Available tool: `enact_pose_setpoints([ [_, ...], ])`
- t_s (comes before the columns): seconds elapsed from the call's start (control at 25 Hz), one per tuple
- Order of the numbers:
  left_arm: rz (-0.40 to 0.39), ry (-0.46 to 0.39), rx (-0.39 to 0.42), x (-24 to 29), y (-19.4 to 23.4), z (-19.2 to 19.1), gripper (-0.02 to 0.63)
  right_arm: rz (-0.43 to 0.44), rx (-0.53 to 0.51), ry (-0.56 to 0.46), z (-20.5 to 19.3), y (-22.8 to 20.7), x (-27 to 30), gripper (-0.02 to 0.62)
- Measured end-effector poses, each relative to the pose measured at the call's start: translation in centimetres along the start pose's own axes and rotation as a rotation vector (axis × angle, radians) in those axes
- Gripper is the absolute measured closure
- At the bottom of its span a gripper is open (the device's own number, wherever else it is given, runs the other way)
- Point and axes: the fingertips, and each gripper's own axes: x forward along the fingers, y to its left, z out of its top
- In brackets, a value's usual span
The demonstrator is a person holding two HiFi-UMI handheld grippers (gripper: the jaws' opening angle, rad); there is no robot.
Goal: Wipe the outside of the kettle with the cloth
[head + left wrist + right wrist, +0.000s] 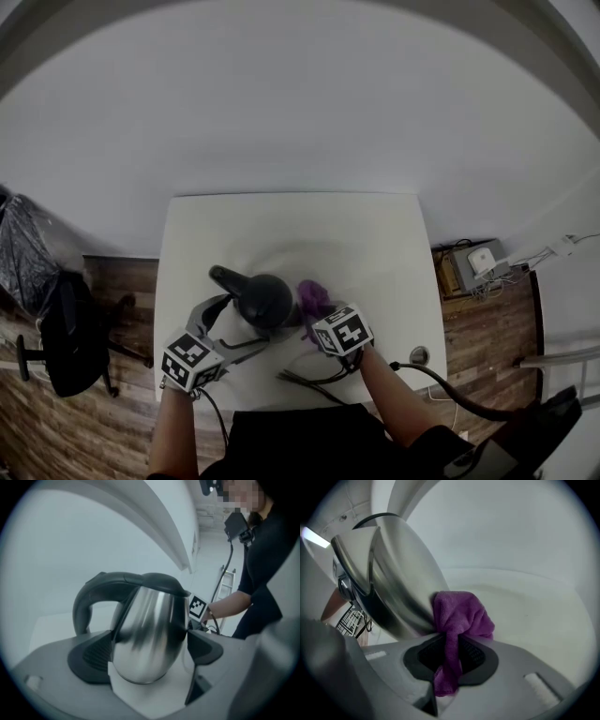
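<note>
Left tongs [149, 651] clamp the kettle [150, 616]; right tongs [449, 656] pinch the cloth [461, 613], seemingly against its side.

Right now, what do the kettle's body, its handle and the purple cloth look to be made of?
The kettle: the body looks like polished stainless steel; it mirrors streaky light and dark reflections.
The handle: probably matt black plastic; it is dull and evenly dark, with a moulded curve.
The cloth: seemingly microfibre or terry; it has a fuzzy purple nap and bunches in soft folds.
</note>
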Motion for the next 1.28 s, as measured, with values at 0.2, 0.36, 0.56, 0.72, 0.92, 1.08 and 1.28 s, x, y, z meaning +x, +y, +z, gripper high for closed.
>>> enact_pose_setpoints([
  [0.2, 0.002, -0.008, -0.002, -0.2, 0.6, -0.5, 0.107, -0.031, -0.001, 0.050, 0.2, 0.0, 0.8, 0.529],
  [0.36, 0.001, -0.006, 0.000, -0.2, 0.9, -0.7, 0.107, -0.052, 0.011, 0.080, 0.0, 0.0, 1.1, 0.529],
  [0.56, 0.001, -0.007, -0.002, 0.0, 1.0, -0.4, 0.107, -0.079, 0.030, 0.089, 0.0, -0.3, 1.2, 0.529],
  [0.72, -0.009, 0.000, 0.012, 0.1, 1.1, -0.8, 0.109, -0.080, -0.012, 0.081, 0.5, -0.3, 1.3, 0.529],
  [0.92, -0.001, -0.008, 0.014, 0.1, 0.9, -0.7, 0.109, -0.104, -0.036, 0.069, 1.2, 0.0, 0.6, 0.529],
  [1.08, -0.015, 0.014, 0.020, 0.6, 0.2, -1.1, 0.109, -0.093, 0.016, 0.082, -0.4, -0.9, -0.5, 0.528],
  [1.28, -0.020, 0.013, 0.035, 1.2, -0.3, -0.6, 0.109, -0.179, -0.175, -0.009, 3.9, -2.4, -6.5, 0.529],
])
